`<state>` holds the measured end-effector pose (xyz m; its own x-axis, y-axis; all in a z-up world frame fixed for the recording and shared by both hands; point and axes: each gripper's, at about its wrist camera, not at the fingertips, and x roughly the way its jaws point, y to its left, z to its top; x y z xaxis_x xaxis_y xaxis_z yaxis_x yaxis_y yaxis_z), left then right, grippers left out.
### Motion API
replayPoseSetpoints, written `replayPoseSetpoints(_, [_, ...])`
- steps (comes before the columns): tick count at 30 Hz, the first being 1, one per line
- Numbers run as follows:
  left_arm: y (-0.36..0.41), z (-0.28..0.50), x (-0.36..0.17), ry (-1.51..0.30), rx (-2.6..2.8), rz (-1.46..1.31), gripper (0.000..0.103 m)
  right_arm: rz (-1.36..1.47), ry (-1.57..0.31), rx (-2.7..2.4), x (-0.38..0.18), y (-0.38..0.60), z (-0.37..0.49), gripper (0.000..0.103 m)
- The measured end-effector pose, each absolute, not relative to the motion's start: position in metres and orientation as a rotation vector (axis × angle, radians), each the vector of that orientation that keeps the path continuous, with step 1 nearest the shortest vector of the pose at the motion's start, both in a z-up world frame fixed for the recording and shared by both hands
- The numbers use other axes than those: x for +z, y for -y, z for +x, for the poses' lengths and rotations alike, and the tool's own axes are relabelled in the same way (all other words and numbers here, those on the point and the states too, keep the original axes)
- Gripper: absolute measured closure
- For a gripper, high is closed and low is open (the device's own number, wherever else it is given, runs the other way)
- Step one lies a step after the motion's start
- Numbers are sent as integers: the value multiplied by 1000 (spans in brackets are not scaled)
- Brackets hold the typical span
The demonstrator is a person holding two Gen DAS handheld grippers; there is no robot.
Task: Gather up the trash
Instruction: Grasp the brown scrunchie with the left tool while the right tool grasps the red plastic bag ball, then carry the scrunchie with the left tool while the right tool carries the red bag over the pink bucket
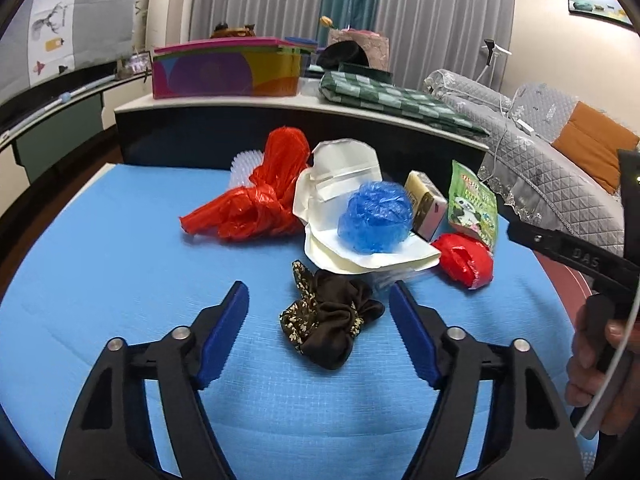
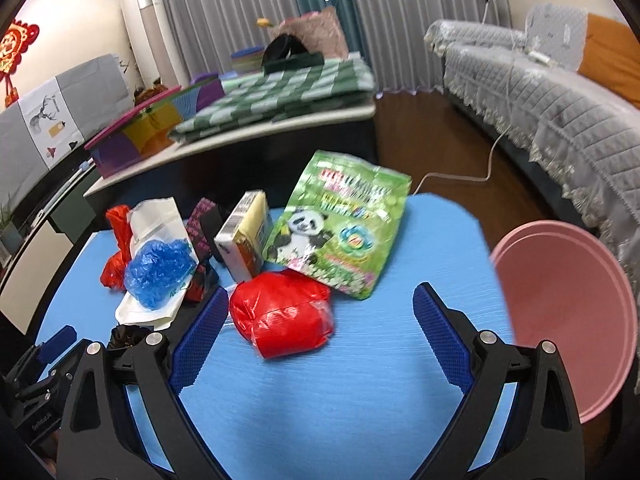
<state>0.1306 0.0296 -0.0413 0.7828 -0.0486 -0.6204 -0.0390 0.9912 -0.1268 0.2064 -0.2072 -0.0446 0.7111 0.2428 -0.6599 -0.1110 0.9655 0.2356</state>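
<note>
A pile of trash lies on the blue table [image 1: 120,272]. In the left wrist view my left gripper [image 1: 320,312] is open, straddling a dark brown scrunchie [image 1: 332,324]. Behind it are a white food box [image 1: 352,184] holding a blue plastic wad [image 1: 376,218], a red plastic bag [image 1: 256,200], a small carton [image 1: 426,204], a green panda packet [image 1: 474,204] and a red wad [image 1: 464,260]. In the right wrist view my right gripper [image 2: 320,316] is open, with the red wad [image 2: 284,316] just inside its left finger. The panda packet [image 2: 340,224], carton [image 2: 244,240] and blue wad [image 2: 160,268] lie beyond.
A pink round bin [image 2: 568,320] stands at the table's right edge. A low cabinet [image 1: 280,128] with a colourful box [image 1: 228,68] and green checked cloth [image 1: 384,100] stands behind the table. A grey covered sofa [image 2: 540,112] is on the right.
</note>
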Motion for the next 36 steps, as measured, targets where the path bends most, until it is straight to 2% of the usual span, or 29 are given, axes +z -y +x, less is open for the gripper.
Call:
replayPoseSetpoints(2, [-30,134,-45,-691,-13,-143,42,182,-775,211,-51,202,213,11])
replayPoseSetpoints(4, [-29,138,-48,-709,-21,-138,44,171,-799,229,-56,196,219,11])
replayPoseSetpoints(16, [-26,154,-67,-804,-50,-156,46,98,-901,257,-78,179,234,10])
replayPoseSetpoints(17, [-25,154,-68,-808,-50,-155,48,95,-903,258,-79,178,235,10])
replayPoseSetpoints(20, [-27,153,-68,-810,-51,-165,57,85,-908,262,-81,176,235,18])
replayPoseSetpoints(22, [-29,151,-68,-811,-57,-179,61,75,-903,280,-80,174,233,33])
replayPoseSetpoints(28, [-27,144,-63,-806,-76,-174,73,60,-873,307,-72,172,220,35])
replayPoseSetpoints(36, [-19,127,-49,-780,-82,-161,74,84,-823,307,-49,187,200,35])
